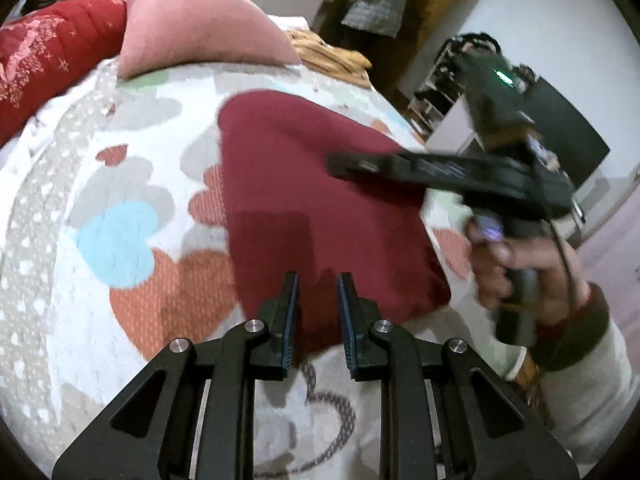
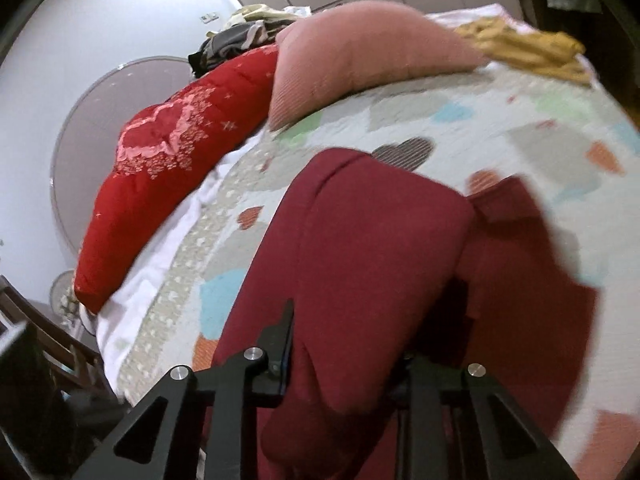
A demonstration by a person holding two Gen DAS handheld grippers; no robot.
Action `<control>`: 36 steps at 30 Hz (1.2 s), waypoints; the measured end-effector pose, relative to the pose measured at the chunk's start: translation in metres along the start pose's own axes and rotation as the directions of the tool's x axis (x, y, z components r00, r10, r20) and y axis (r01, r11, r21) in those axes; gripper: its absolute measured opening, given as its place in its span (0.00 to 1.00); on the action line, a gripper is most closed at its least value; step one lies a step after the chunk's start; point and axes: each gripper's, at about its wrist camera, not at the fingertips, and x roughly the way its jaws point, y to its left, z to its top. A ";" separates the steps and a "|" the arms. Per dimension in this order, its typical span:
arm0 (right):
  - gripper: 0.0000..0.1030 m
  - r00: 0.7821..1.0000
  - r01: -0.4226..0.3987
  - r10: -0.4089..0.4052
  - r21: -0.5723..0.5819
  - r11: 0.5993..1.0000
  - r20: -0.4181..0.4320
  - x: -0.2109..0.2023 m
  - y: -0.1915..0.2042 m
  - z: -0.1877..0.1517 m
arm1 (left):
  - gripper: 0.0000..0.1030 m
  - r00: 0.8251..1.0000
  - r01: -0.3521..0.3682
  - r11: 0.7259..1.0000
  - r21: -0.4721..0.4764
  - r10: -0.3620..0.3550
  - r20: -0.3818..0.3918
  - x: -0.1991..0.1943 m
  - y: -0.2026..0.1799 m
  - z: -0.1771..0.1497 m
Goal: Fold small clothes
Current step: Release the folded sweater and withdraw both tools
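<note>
The left fingers [image 1: 318, 320] are drawn in narrow with nothing between them, poised just above the near edge of a maroon garment [image 1: 320, 168]. The garment lies spread on the bed's heart-patterned quilt [image 1: 120, 240], toward the near side of the bed. The right fingers [image 2: 344, 332] are down against the same garment: one finger [image 2: 286, 340] shows bare, the other is buried under a thick fold of maroon cloth that bulges between and over them. Whether they pinch that fold or merely stand in it cannot be told. Seen from the left wrist, a hand [image 1: 512, 264] in a pale sleeve with a dark cuff grips the right tool's handle, which reaches in over the garment's far right edge, blurred. Part of the garment is doubled over on itself, the upper layer ending in a rounded fold with more cloth flat beyond it. At the head of the bed a pink pillow [image 1: 200, 28] leans beside a red quilted cushion [image 1: 48, 52] stitched with a pink heart. Mustard-coloured clothes [image 1: 332, 58] lie at the bed's far corner, well apart from the garment, and a dark heap of clothes [image 2: 240, 40] sits behind the cushion.
</note>
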 end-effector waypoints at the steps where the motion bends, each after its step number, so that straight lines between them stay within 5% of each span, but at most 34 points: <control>1: 0.24 1.000 0.023 -0.023 -0.003 1.000 -0.002 -0.011 -0.006 0.000 | 0.17 1.000 -0.005 1.000 -0.005 0.005 0.000 0.003 -0.001 0.003; 7: 0.24 0.973 0.226 -0.227 -0.034 0.974 -0.039 -0.041 -0.038 -0.011 | 0.17 0.999 0.027 0.999 0.046 -0.026 -0.027 0.049 -0.020 0.025; 11: 0.24 0.915 0.391 -0.398 -0.093 0.916 -0.071 -0.029 -0.057 -0.029 | 0.17 0.998 0.006 0.994 0.112 0.002 -0.068 0.078 -0.040 0.022; 17: 0.33 0.938 0.343 -0.344 -0.016 0.939 -0.037 -0.040 -0.073 -0.035 | 0.17 0.997 -0.034 0.991 0.126 0.042 -0.058 0.075 -0.043 0.019; 19: 0.41 0.931 0.361 -0.362 -0.026 0.932 -0.045 -0.047 -0.070 -0.035 | 0.17 0.998 -0.036 0.992 0.122 0.042 -0.046 0.066 -0.041 0.021; 29: 0.41 0.882 0.453 -0.468 -0.180 0.873 -0.050 -0.067 -0.032 -0.027 | 0.17 0.991 -0.132 0.983 0.125 0.131 0.012 0.056 -0.028 0.044; 36: 0.41 0.906 0.402 -0.422 -0.250 0.881 -0.032 -0.061 -0.019 -0.012 | 0.18 0.990 -0.142 0.987 0.082 0.143 -0.011 0.073 -0.011 0.053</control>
